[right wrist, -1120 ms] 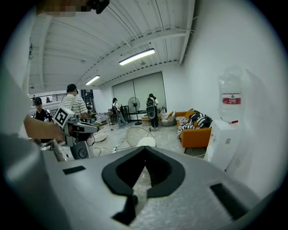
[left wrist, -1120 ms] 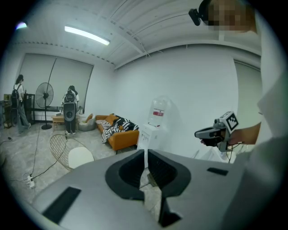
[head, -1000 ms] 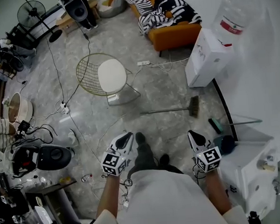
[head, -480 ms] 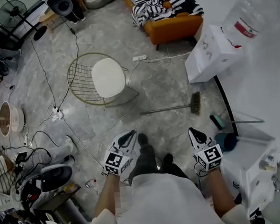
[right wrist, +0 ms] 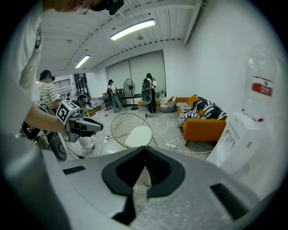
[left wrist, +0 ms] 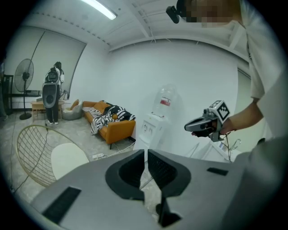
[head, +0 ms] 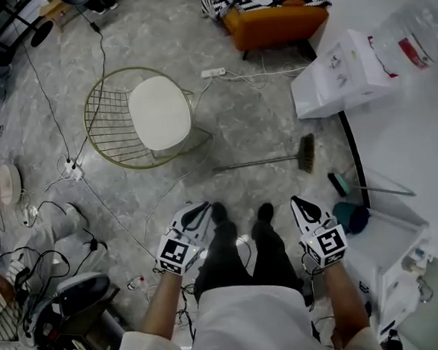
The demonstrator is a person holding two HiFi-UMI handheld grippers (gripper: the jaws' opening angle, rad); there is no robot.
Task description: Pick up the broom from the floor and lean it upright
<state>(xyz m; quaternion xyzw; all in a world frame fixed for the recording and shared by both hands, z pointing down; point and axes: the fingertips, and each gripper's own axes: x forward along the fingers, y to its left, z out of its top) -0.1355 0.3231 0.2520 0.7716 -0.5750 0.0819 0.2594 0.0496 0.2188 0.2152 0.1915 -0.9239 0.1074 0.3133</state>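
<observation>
The broom [head: 259, 162] lies flat on the grey marble floor, its thin handle pointing left and its brush head [head: 306, 153] to the right, just ahead of the person's feet. My left gripper [head: 199, 209] hovers above the floor, short of the handle's left end, jaws shut on nothing. My right gripper [head: 300, 204] is held level with it, below the brush head in the head view, also shut and empty. Neither touches the broom. Each gripper shows in the other's view: the right gripper [left wrist: 191, 127] and the left gripper [right wrist: 96, 127].
A gold wire chair with a white seat [head: 151, 115] stands left of the broom. Beyond are an orange sofa [head: 275, 21] and a water dispenser [head: 346, 72] by the white wall. A power strip [head: 212, 72] and cables cross the floor. A white cabinet [head: 389, 248] is at right.
The person has stepped forward with both grippers held out in front; the broom and the chair now sit closer in the head view. The broom has not moved on the floor.
</observation>
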